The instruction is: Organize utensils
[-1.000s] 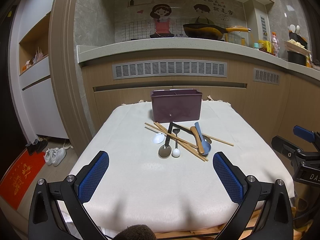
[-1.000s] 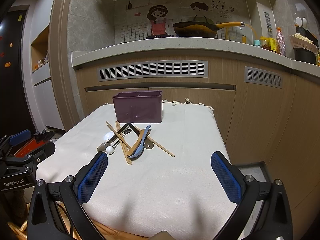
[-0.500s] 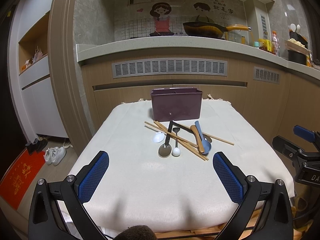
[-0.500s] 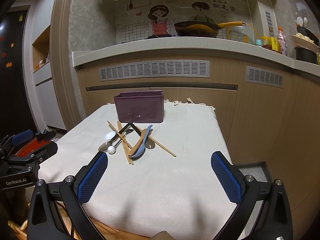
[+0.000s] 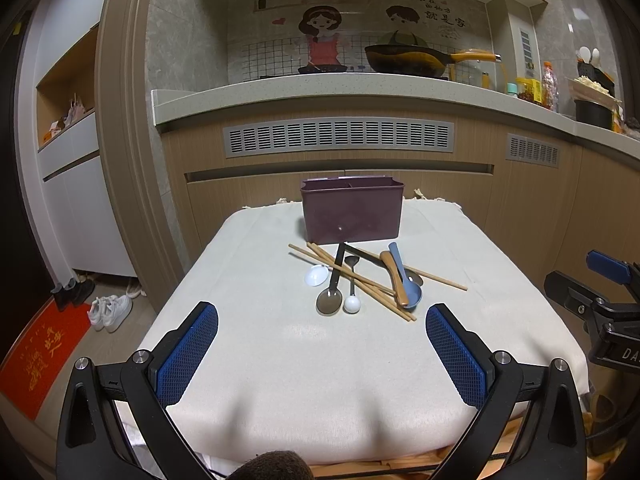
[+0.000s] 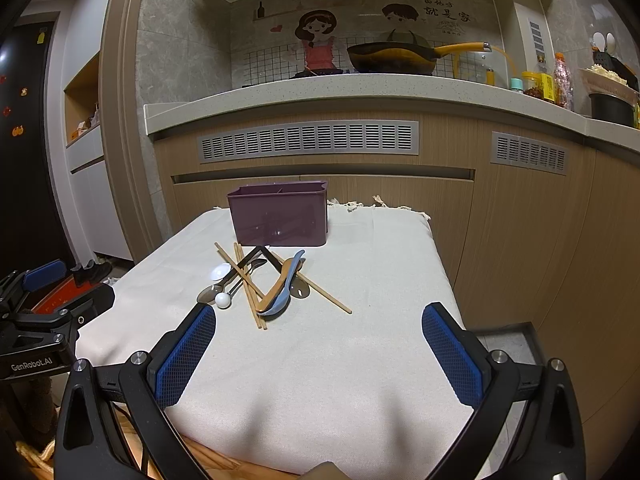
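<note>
A purple divided utensil box [image 5: 352, 210] stands at the far end of a cloth-covered table [image 5: 248, 352]; it also shows in the right wrist view [image 6: 280, 216]. In front of it lies a pile of utensils: wooden chopsticks [image 5: 360, 280], a metal spoon [image 5: 330, 300], a white spoon [image 5: 316, 276], a blue spoon [image 5: 410, 294] and a wooden spoon [image 5: 394, 278]. The same pile shows in the right wrist view [image 6: 264, 284]. My left gripper [image 5: 320, 348] is open and empty above the near table edge. My right gripper [image 6: 316, 348] is open and empty, to the right of the pile.
A kitchen counter [image 5: 360, 88] with a wok [image 5: 404, 60] runs behind the table. Wooden cabinets [image 6: 520, 220] stand close to the table's far and right sides. Shoes [image 5: 108, 310] and a red mat [image 5: 36, 356] lie on the floor at left.
Both grippers have moved slightly nearer the table; the utensils have not moved.
</note>
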The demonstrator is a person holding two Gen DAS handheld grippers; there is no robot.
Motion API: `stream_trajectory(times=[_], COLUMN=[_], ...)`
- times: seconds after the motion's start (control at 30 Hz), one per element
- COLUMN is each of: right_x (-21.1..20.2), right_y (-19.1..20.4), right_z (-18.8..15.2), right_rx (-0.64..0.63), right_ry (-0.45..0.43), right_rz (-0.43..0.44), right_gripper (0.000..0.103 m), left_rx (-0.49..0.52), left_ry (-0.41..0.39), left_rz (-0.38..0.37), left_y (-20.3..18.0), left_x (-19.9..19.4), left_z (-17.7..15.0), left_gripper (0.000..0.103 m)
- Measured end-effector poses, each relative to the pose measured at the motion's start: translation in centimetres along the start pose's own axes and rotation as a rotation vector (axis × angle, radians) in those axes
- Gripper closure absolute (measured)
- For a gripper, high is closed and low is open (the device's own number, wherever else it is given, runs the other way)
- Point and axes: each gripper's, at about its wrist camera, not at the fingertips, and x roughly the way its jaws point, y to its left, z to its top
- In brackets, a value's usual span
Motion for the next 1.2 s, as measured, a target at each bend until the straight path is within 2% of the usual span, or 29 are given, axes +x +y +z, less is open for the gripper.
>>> stream_trajectory(times=[1.0, 1.2], right_x=[0.5, 1.0], right_y=[-0.2, -0.3], right_z=[-0.1, 0.3], right_rx=[0.007, -0.005], right_ry=[0.016, 0.008], right_rz=[0.015, -0.002], right_gripper=[0.0, 0.0], left_rx=[0.0, 0.004], left_ry=[0.001, 0.006], left_rz=[-0.001, 0.001], left_y=[0.0, 0.2], left_x=[0.1, 0.5], left_z=[0.3, 1.3], left_gripper=[0.0, 0.0])
